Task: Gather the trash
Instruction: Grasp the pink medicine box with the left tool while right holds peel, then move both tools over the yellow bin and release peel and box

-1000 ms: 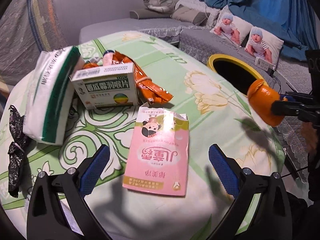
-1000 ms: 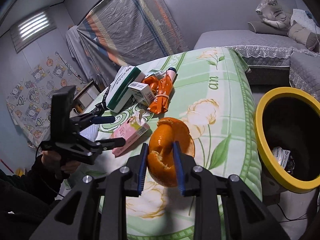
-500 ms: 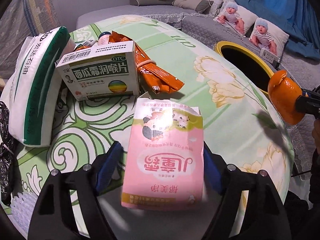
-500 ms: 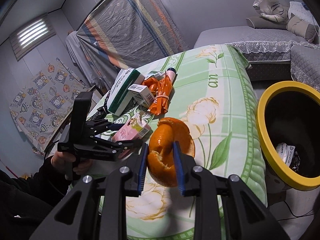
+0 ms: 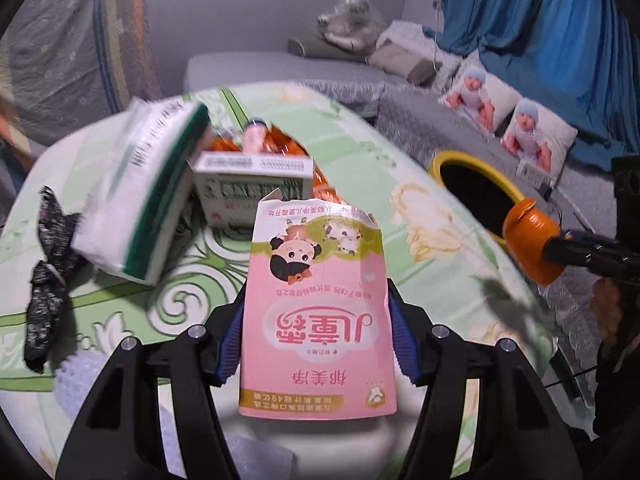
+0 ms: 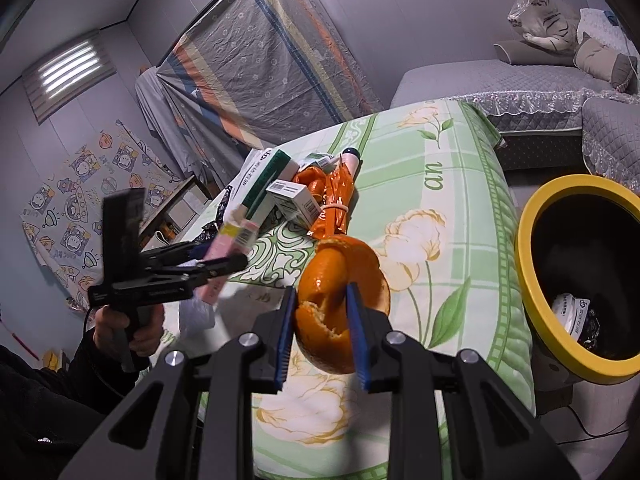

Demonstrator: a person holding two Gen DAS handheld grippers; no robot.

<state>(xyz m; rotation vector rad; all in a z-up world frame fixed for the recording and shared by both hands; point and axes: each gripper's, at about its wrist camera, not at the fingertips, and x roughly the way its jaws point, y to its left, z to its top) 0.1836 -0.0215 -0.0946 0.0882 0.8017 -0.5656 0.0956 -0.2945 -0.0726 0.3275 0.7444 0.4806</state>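
The left tongs [image 5: 316, 344] hold the torn packet [image 5: 318, 320] up over the bench [image 5: 420, 216]. Behind the packet, at 12 o'clock, lies the small box [image 5: 252, 192]. The tissue pack [image 5: 140, 200] leans at 10 o'clock. The snack wrappers [image 6: 336, 196] lie behind the box. The bin [image 6: 560, 280] stands off the bench at 2 o'clock. The right tongs [image 6: 320, 332] hold the peel [image 6: 336, 304] above the bench, beside the bin.

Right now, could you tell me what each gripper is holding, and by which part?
Left gripper clamps the pink carton by its two side edges, low down. Right gripper pinches the orange peel across its middle.
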